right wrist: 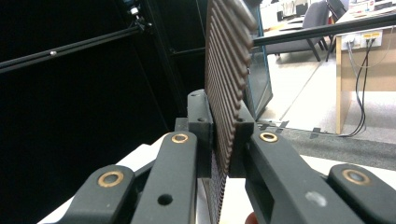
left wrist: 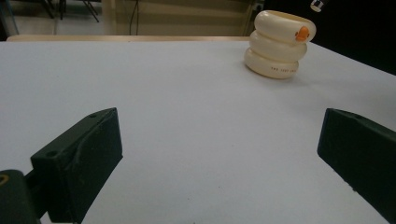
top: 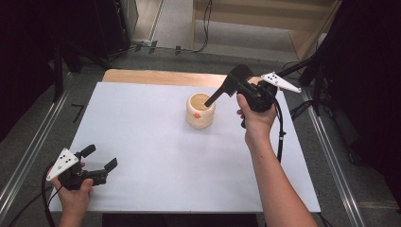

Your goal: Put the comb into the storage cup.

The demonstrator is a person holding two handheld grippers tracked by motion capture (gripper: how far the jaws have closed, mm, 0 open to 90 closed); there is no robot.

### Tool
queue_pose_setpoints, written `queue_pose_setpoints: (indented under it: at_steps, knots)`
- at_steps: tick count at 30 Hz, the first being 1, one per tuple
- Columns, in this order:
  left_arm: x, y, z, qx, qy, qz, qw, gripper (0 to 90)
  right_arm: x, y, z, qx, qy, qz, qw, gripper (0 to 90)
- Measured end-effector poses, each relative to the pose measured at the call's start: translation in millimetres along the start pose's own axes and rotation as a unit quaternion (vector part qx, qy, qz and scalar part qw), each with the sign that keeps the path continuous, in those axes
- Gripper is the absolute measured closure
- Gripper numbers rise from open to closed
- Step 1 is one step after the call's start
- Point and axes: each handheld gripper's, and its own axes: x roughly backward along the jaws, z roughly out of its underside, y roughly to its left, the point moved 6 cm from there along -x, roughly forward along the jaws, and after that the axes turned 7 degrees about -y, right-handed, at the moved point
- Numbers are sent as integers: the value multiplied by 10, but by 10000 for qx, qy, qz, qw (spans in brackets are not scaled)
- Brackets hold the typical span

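While the left tongs [top: 100,162] gape idle, the right tongs [top: 242,79] clamp a ribbed spatula [top: 226,86] dipping into the cream holder [top: 200,111]

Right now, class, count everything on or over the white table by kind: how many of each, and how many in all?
Cream ringed holder with an orange spot: 1
Dark ridged spatula, clamped in the right tongs, handle tip in the holder: 1
Tongs: 2, the right and the left tongs, open and holding nothing
Total: 4

Right gripper [top: 239,85] clamps a dark spatula [top: 227,87] — tip seemingly inside cup [top: 200,111].
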Motion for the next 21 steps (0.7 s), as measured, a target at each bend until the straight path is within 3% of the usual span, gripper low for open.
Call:
queue_pose_setpoints:
  at_steps: [21]
  knots:
    - [-1,2,1,7,11,3,10000,0,-208,-109,90,92,19,45,9999,826]
